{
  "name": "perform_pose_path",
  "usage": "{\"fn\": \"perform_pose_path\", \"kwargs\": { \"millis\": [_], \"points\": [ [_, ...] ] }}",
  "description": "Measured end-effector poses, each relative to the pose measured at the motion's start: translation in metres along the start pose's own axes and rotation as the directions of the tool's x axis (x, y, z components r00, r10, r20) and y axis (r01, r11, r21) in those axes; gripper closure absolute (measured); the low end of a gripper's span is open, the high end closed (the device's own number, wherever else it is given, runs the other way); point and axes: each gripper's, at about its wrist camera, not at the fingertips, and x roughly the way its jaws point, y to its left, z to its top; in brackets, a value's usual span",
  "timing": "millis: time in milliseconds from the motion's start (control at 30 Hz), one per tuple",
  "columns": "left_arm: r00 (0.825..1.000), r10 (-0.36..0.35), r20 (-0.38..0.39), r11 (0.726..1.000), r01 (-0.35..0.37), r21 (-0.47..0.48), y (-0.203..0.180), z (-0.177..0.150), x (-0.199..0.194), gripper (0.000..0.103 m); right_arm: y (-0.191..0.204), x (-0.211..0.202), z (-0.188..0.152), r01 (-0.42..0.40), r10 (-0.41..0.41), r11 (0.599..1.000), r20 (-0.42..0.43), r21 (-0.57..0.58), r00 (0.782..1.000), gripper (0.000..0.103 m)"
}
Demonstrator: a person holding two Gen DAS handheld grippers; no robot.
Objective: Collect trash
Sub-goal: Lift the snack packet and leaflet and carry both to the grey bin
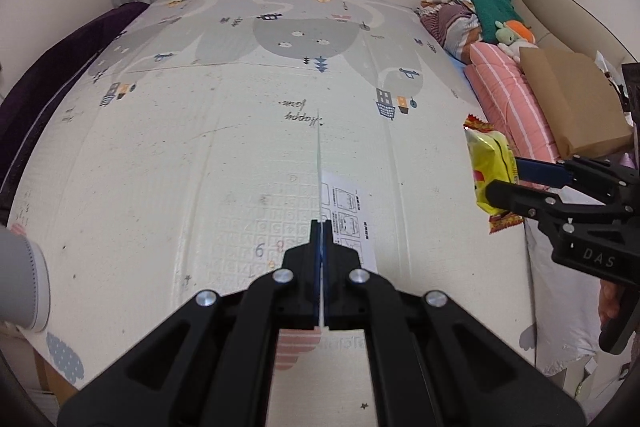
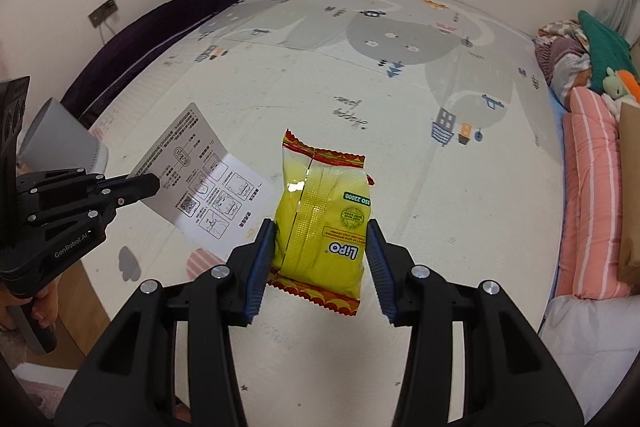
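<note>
- Our left gripper (image 1: 321, 227) pinches the leaflet (image 2: 200, 175), which sticks out ahead of its fingers.
- Our right gripper (image 2: 322, 247) clamps the yellow packet (image 2: 320, 223) between its pads.

Paper bag (image 1: 576, 99) cut by frame edge

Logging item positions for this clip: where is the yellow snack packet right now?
The yellow snack packet is held off the play mat in the right gripper, right of the instruction sheet pinched in the left gripper.
</note>
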Motion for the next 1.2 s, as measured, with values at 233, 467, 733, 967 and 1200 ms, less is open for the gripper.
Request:
{"fn": "perform_pose_path", "kwargs": {
  "millis": [233,467,733,967,1200],
  "points": [
    [0.993,0.104,0.053,0.982,-0.095,-0.163,0.034,-0.041,-0.102,0.102,0.084,-0.046,-0.003,-0.132,0.139,0.978,0.033,-0.159,0.99,0.059],
    [0.953,0.283,0.107,0.918,-0.237,-0.316,0.074,-0.091,-0.194,0.102,0.165,-0.074,-0.002,-0.258,0.277,0.923,0.029,-0.286,0.96,0.059],
    [0.883,0.458,0.099,0.785,-0.35,-0.511,0.158,-0.151,-0.271,0.102,0.291,-0.075,0.008,-0.347,0.378,0.819,-0.025,-0.457,0.925,0.059],
    [0.831,0.547,0.103,0.717,-0.402,-0.57,0.264,-0.181,-0.32,0.102,0.412,-0.06,0.03,-0.336,0.385,0.797,-0.007,-0.502,0.923,0.059],
    [0.798,0.592,0.111,0.695,-0.436,-0.573,0.377,-0.176,-0.354,0.102,0.539,-0.035,0.079,-0.303,0.364,0.824,0.037,-0.478,0.931,0.059]
  ]
}}
